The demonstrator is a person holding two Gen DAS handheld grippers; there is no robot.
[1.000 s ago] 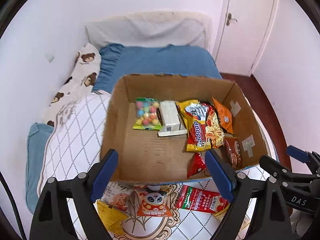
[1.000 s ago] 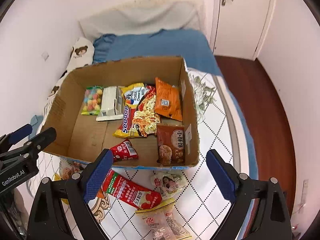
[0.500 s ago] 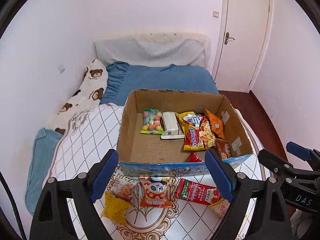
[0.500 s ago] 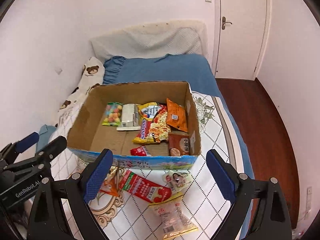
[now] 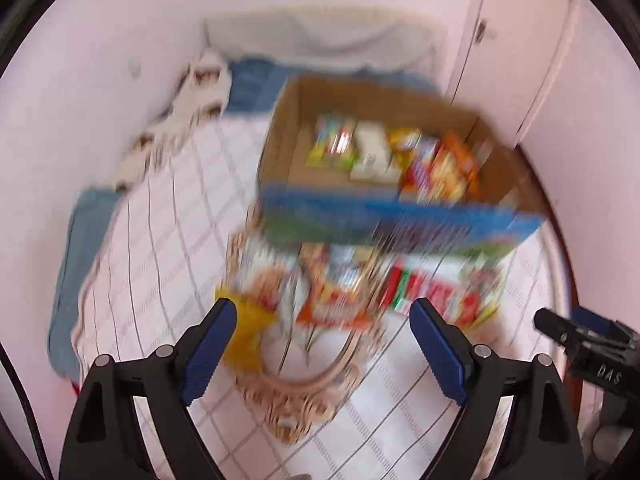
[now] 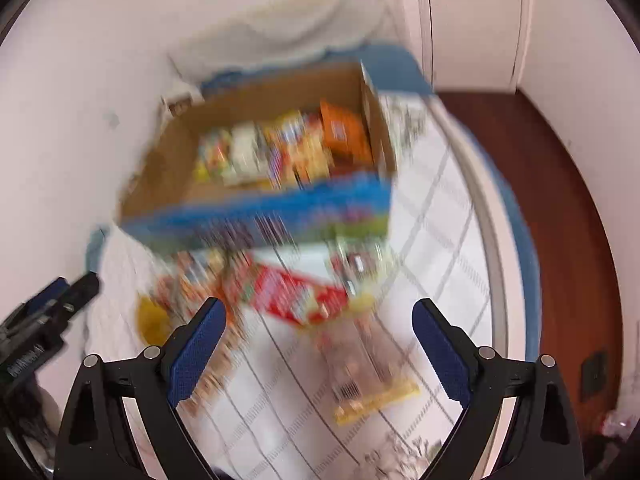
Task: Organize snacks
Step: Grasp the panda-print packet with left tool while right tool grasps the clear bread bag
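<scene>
Both views are motion-blurred. An open cardboard box [image 5: 288, 136] [image 6: 168, 164] with a blue printed front stands on the bed and holds several snack packets. More packets lie loose on the quilt in front of it: a red one [image 5: 432, 296] [image 6: 296, 292], an orange one [image 5: 336, 304], a yellow one [image 5: 248, 320] and a clear yellow-edged one [image 6: 368, 380]. My left gripper [image 5: 323, 354] is open and empty above the quilt, short of the loose packets. My right gripper [image 6: 319, 354] is open and empty over the clear packet.
A white diamond-pattern quilt [image 5: 160, 248] covers the bed, with a blue sheet [image 5: 256, 84] and pillows behind the box. White walls stand left and behind. A door [image 6: 476, 24] and a dark wood floor [image 6: 560, 208] are on the right.
Both grippers have pulled back from the box and dropped toward the quilt. The box now looks smaller and farther, and the loose packets sit just ahead of the open fingers.
</scene>
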